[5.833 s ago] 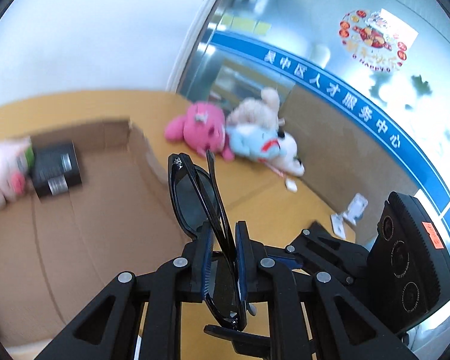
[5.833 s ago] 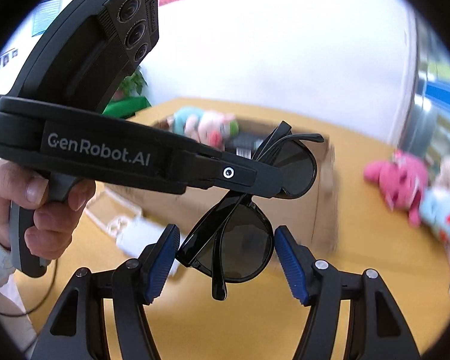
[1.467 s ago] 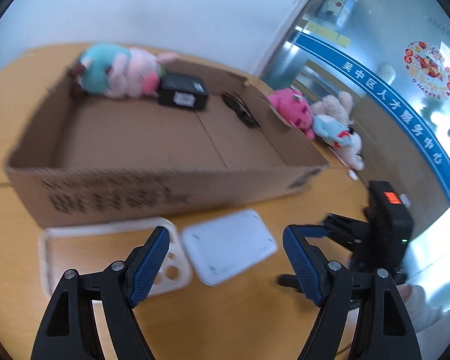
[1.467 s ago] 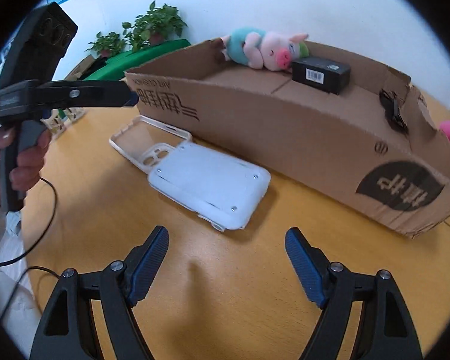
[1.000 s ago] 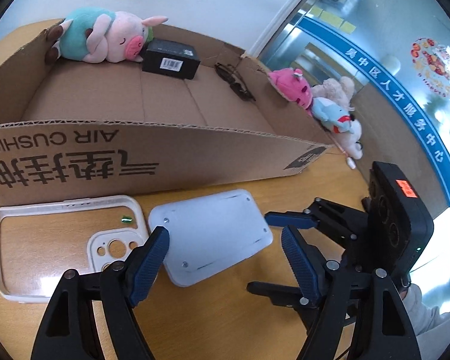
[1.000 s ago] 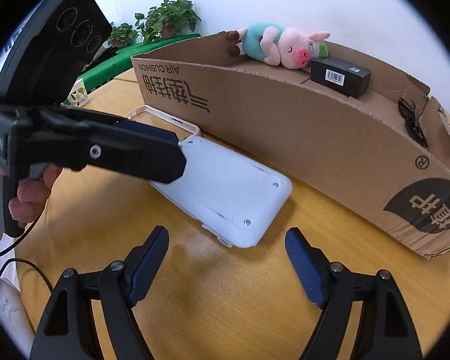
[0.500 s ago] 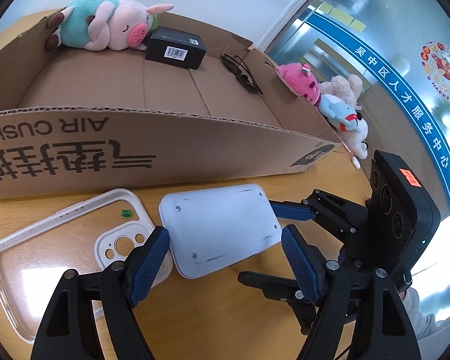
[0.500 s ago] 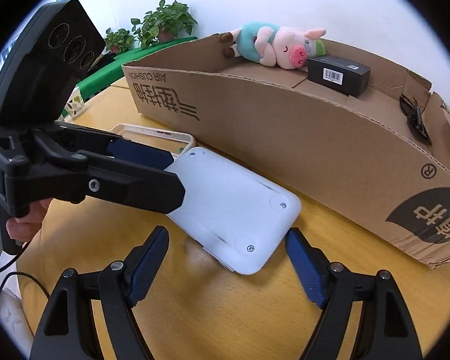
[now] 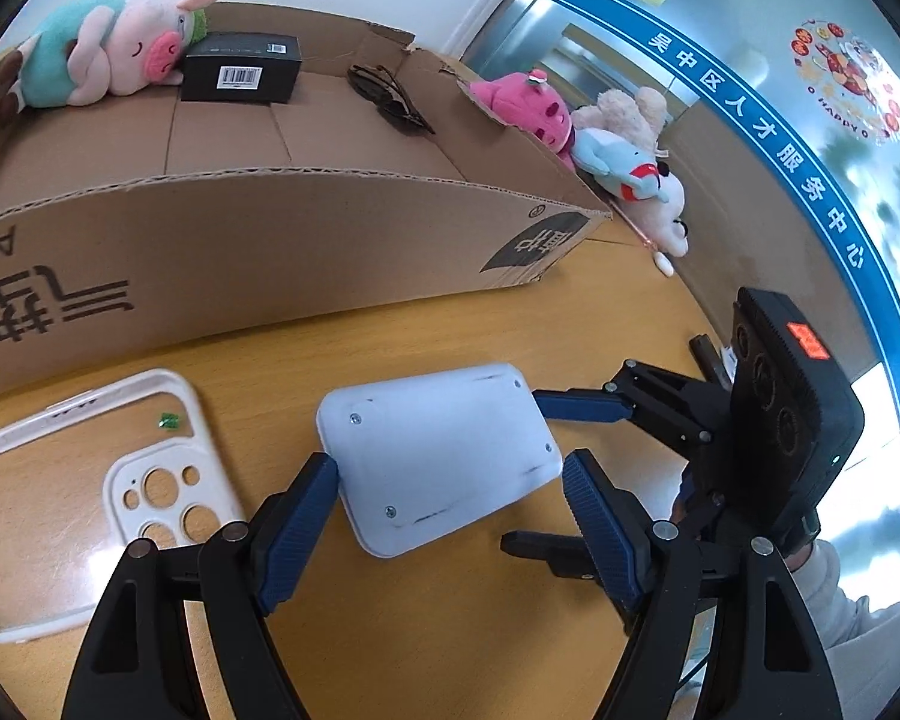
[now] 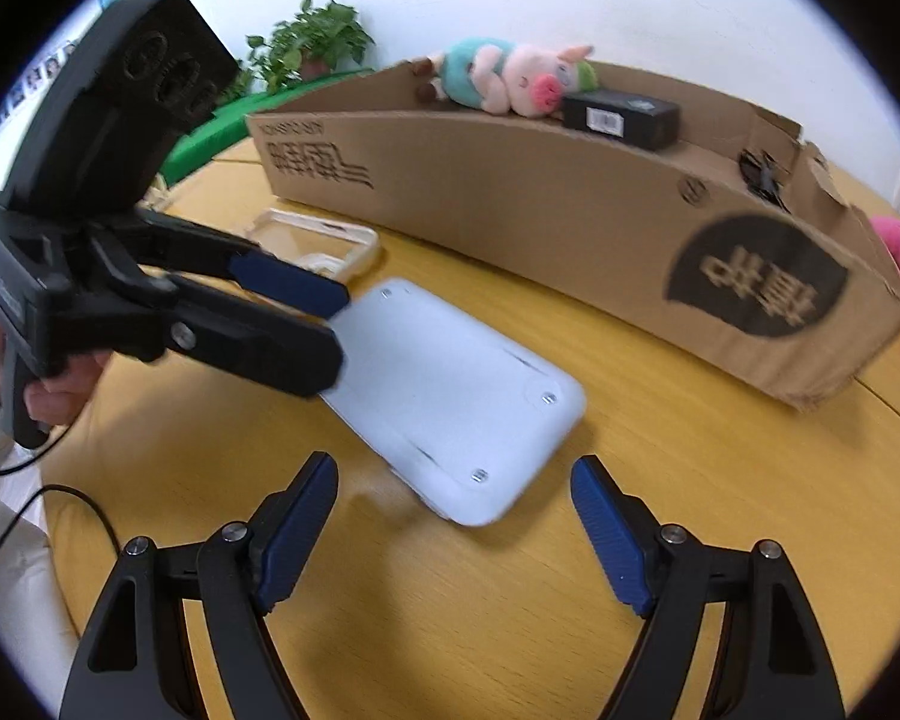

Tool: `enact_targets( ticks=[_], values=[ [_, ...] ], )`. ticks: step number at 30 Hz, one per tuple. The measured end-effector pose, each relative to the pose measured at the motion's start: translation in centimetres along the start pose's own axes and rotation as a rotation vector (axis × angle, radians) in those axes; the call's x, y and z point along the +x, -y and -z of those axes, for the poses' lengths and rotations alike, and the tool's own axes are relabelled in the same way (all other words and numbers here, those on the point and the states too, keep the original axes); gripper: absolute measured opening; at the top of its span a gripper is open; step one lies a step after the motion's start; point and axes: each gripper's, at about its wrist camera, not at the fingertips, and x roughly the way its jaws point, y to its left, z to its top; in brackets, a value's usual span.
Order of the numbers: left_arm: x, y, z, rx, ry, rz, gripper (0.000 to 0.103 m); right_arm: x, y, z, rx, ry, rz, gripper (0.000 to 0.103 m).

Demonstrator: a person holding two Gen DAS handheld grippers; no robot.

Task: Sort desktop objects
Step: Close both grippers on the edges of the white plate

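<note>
A white flat device [image 9: 438, 450] [image 10: 450, 396] with small screws lies on the wooden table in front of the cardboard box [image 9: 270, 240] [image 10: 540, 210]. My left gripper [image 9: 450, 534] is open, with the device's near end between its blue pads; the left pad is close to a corner. My right gripper [image 10: 453, 531] is open too and straddles the opposite end without touching it. In the right wrist view the left gripper [image 10: 330, 324] covers the device's far-left corner. A clear phone case [image 9: 60, 468] [image 10: 324, 240] lies beside the device.
Inside the box lie a pig plush [image 9: 108, 54], a black carton [image 9: 240, 66] and sunglasses [image 9: 390, 96]. A pink plush [image 9: 522, 105] and a blue-white plush [image 9: 624, 162] sit past the box's right end. A hand and a cable show at the left table edge.
Both grippers have closed in on the white device from opposite ends, so each end now sits between open fingers. The device and the phone case have not moved.
</note>
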Motion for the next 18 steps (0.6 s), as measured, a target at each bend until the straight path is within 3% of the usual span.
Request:
enact_targets(
  ticks=[5,7,9,10,14,18],
  values=[
    [1.2,-0.2,0.2,-0.028,-0.035,-0.013,0.071,0.1,-0.1,-0.4,-0.011,0.031,-0.008,0.078],
    [0.9,-0.2,0.4,-0.024,-0.023,-0.033,0.064,0.3,-0.2,-0.6,-0.007,0.043,0.016,0.077],
    [0.5,-0.7,0.7,-0.045,-0.011,-0.078,0.044,0.4,-0.1,-0.8,0.004,0.052,0.012,0.075],
    [0.3,-1.0,0.8,-0.053,-0.007,-0.090,0.042,0.4,-0.2,-0.9,0.007,0.056,0.001,0.075],
    [-0.9,-2.0,1.8,-0.074,0.006,-0.103,0.042,0.6,-1.8,-1.3,-0.038,0.058,-0.042,0.073],
    [-1.5,-2.8,2.6,-0.111,0.020,-0.049,0.042,1.1,-2.0,-1.3,-0.064,0.036,-0.044,0.074]
  ],
)
